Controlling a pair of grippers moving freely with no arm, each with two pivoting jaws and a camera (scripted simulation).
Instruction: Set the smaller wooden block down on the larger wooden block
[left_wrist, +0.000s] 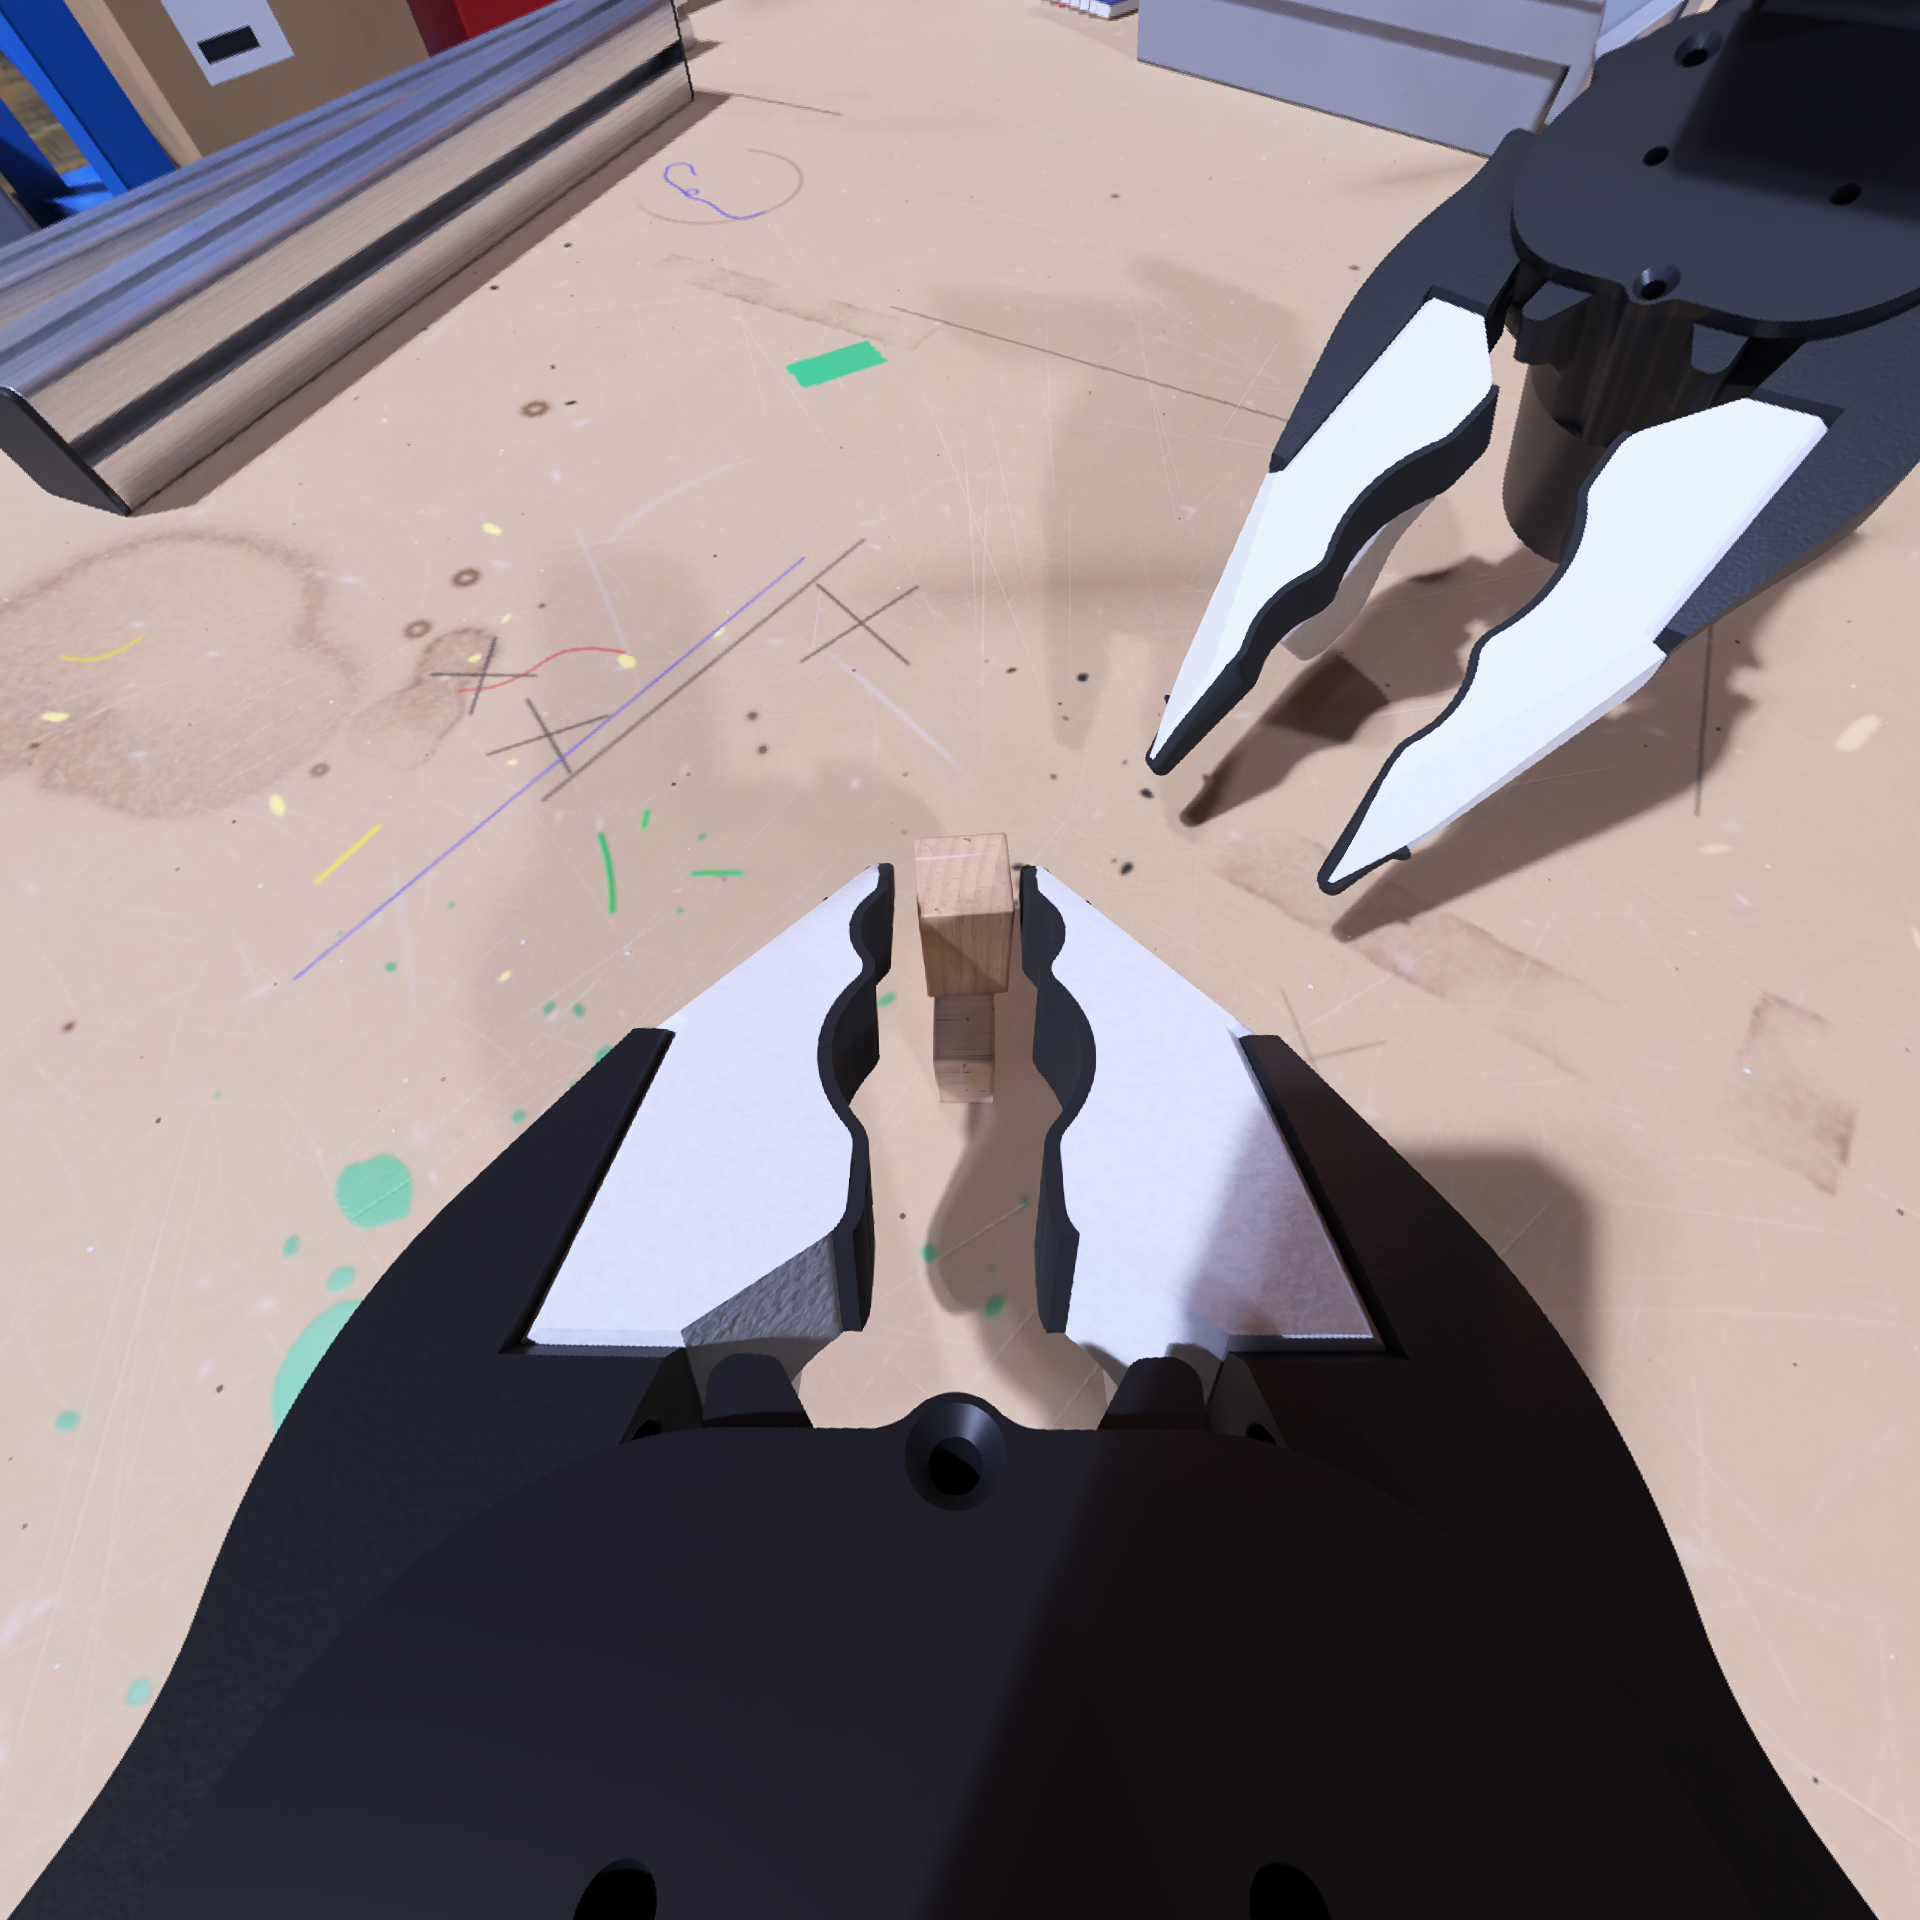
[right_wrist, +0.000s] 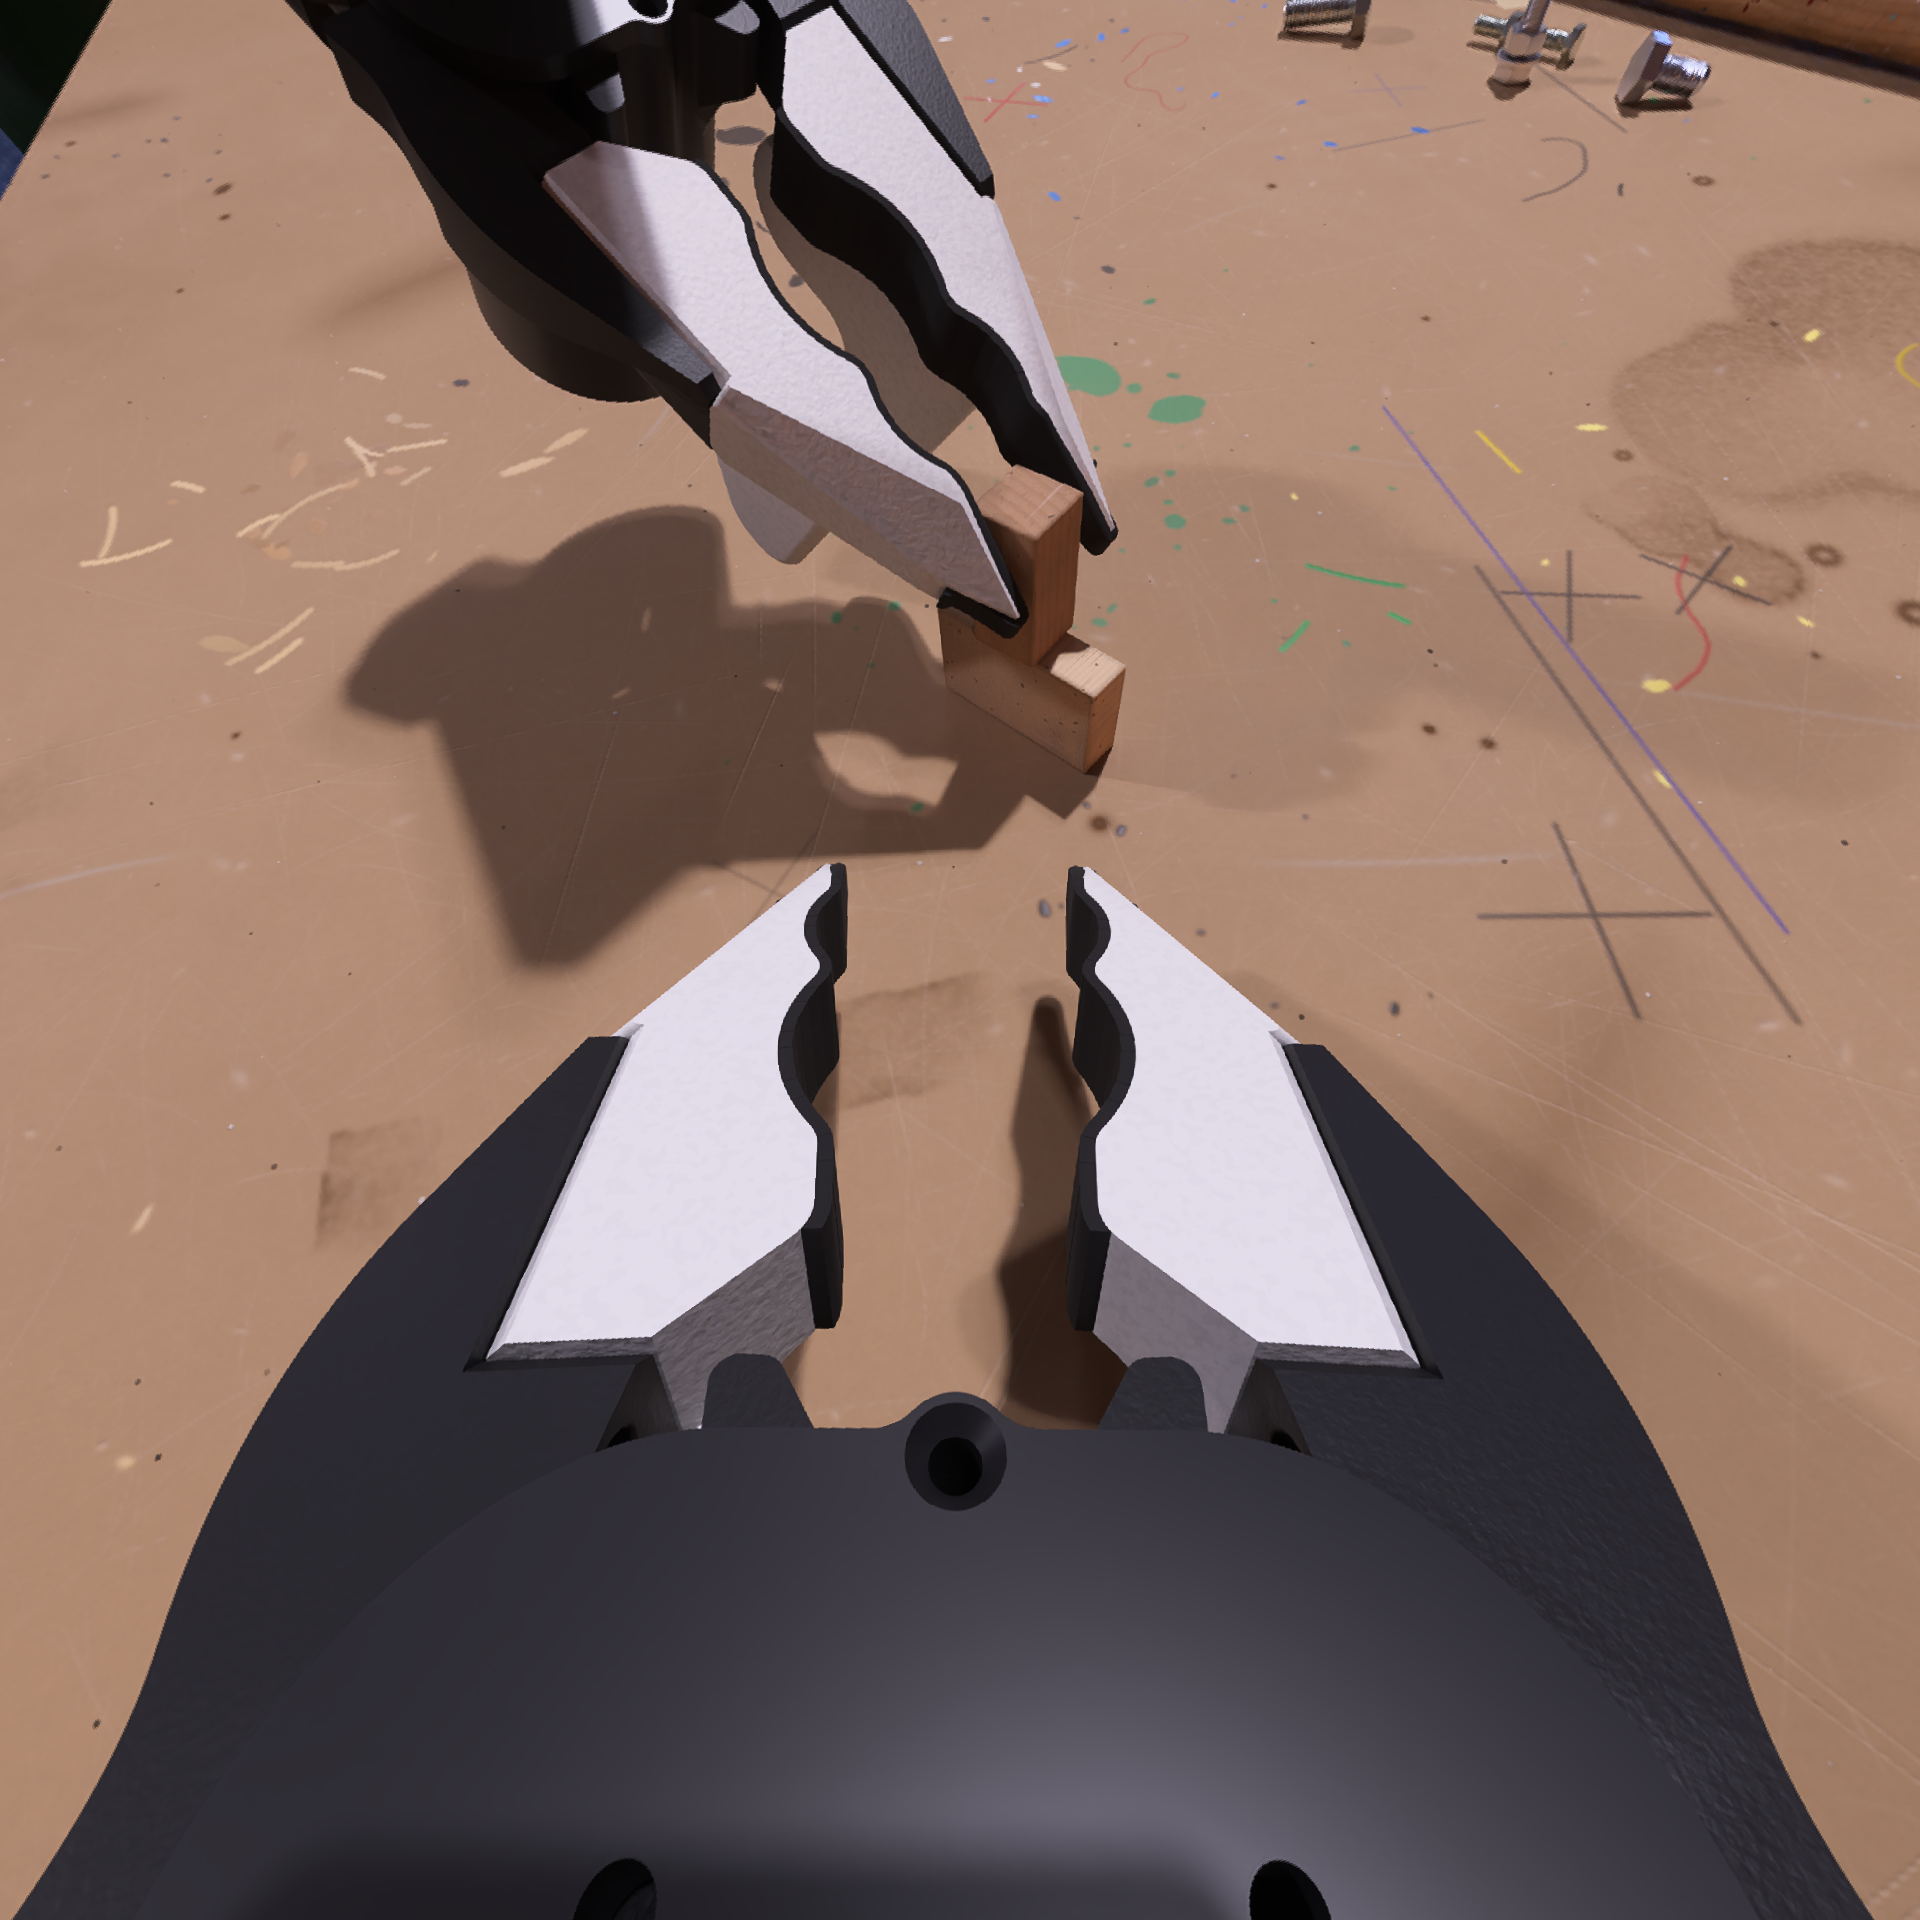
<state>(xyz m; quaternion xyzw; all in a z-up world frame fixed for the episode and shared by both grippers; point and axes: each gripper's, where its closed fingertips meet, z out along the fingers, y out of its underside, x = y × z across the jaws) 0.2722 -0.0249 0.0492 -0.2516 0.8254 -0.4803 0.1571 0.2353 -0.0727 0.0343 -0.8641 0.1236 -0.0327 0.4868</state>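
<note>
The smaller wooden block (left_wrist: 961, 914) stands upright on the larger, paler wooden block (left_wrist: 964, 1049), which lies flat on the table. My left gripper (left_wrist: 956, 873) straddles the smaller block, with a narrow gap showing on each side of it. In the right wrist view the left gripper (right_wrist: 1044, 571) reaches down from the top left, its tips on either side of the smaller block (right_wrist: 1049, 540), which rests on the larger block (right_wrist: 1039, 707). My right gripper (right_wrist: 956, 873) is open and empty, a short way in front of the blocks. It also shows in the left wrist view (left_wrist: 1247, 821).
A long metal rail (left_wrist: 312, 260) lies at the far left of the scuffed, paint-flecked table (left_wrist: 312, 935). A grey box (left_wrist: 1351, 62) stands at the back. Several metal bolts (right_wrist: 1507, 42) lie at the far right in the right wrist view.
</note>
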